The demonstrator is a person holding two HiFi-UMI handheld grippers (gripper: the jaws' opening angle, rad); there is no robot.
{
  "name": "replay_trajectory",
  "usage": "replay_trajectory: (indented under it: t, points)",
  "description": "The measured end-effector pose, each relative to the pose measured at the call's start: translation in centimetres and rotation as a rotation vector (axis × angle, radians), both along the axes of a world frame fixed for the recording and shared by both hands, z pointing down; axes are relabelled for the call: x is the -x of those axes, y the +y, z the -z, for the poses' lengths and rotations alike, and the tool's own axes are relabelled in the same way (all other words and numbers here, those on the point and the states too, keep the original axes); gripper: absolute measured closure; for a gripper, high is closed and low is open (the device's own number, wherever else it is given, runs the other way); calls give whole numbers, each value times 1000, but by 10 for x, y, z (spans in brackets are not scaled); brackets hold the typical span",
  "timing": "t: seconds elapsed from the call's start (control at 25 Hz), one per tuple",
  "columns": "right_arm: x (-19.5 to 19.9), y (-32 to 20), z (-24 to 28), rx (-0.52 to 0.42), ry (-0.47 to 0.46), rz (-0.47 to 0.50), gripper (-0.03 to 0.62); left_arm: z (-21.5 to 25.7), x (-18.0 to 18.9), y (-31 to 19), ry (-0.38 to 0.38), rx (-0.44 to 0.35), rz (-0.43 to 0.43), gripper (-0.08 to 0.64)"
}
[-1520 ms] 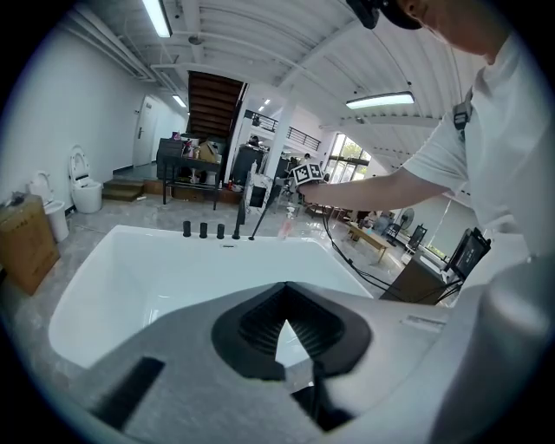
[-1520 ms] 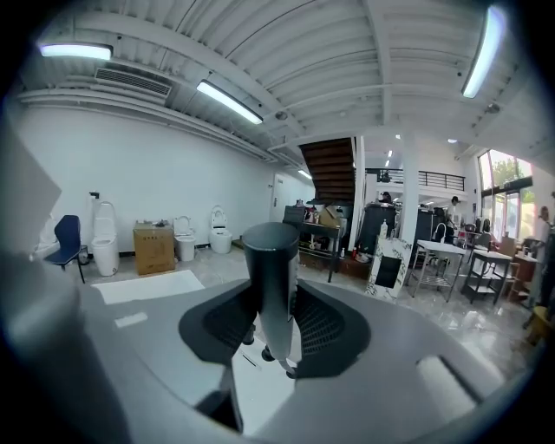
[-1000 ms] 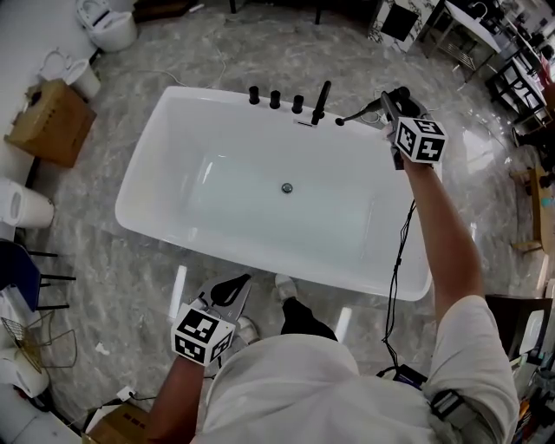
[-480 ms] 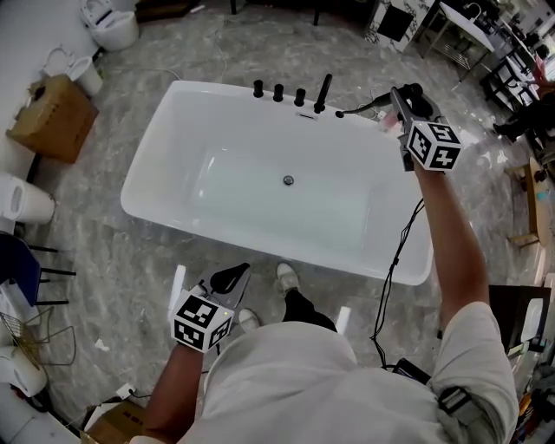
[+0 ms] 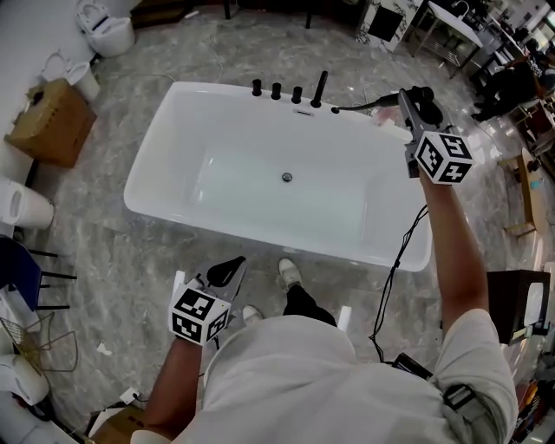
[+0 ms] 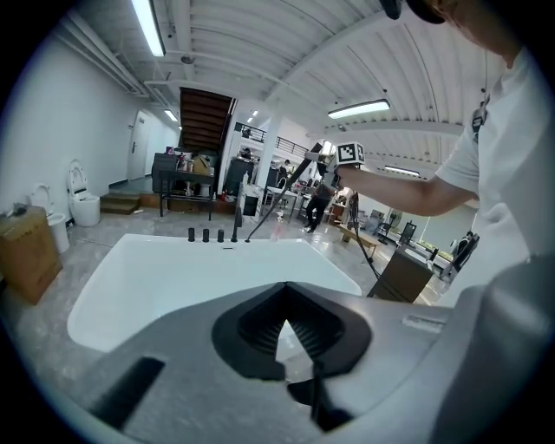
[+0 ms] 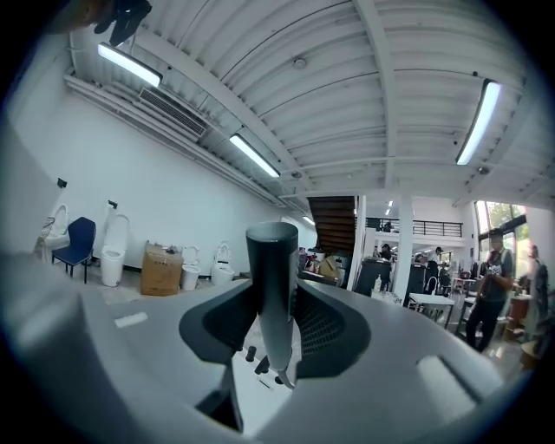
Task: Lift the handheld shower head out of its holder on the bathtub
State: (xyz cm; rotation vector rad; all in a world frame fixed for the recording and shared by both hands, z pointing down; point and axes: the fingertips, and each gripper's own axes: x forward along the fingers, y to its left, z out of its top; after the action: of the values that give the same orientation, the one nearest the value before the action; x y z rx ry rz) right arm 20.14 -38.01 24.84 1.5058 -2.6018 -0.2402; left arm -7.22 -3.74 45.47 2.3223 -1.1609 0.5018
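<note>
The white bathtub (image 5: pixel 156 186) fills the middle of the head view. Three black knobs (image 5: pixel 276 89) and a black spout (image 5: pixel 321 88) stand on its far rim. My right gripper (image 5: pixel 410 98) is raised beyond the tub's far right corner, shut on the dark handheld shower head (image 5: pixel 375 105). The shower head's thin black hose (image 5: pixel 347 109) trails back toward the spout. In the right gripper view the shower head (image 7: pixel 271 277) stands as a dark cylinder between the pads. My left gripper (image 5: pixel 227 270) hangs near the tub's near side, shut and empty, and its jaws (image 6: pixel 282 325) point at the tub.
A cardboard box (image 5: pixel 50 121) and toilets (image 5: pixel 108 26) stand on the marble floor at the left. A blue chair (image 5: pixel 17 269) is at the left edge. A wooden bench (image 5: pixel 529 199) is at the right. A black cable (image 5: pixel 399 260) hangs from my right arm.
My right gripper has risen and moved right, away from the fixtures, with the shower head in it and the hose following. The left gripper has drifted a little.
</note>
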Motion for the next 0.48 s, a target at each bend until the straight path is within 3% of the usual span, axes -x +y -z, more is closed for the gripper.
replay_trajectory:
  t: [0.48]
  points:
    - [2,93,38,-70,-37,17,449,3,4,39,20,-21,-1,555]
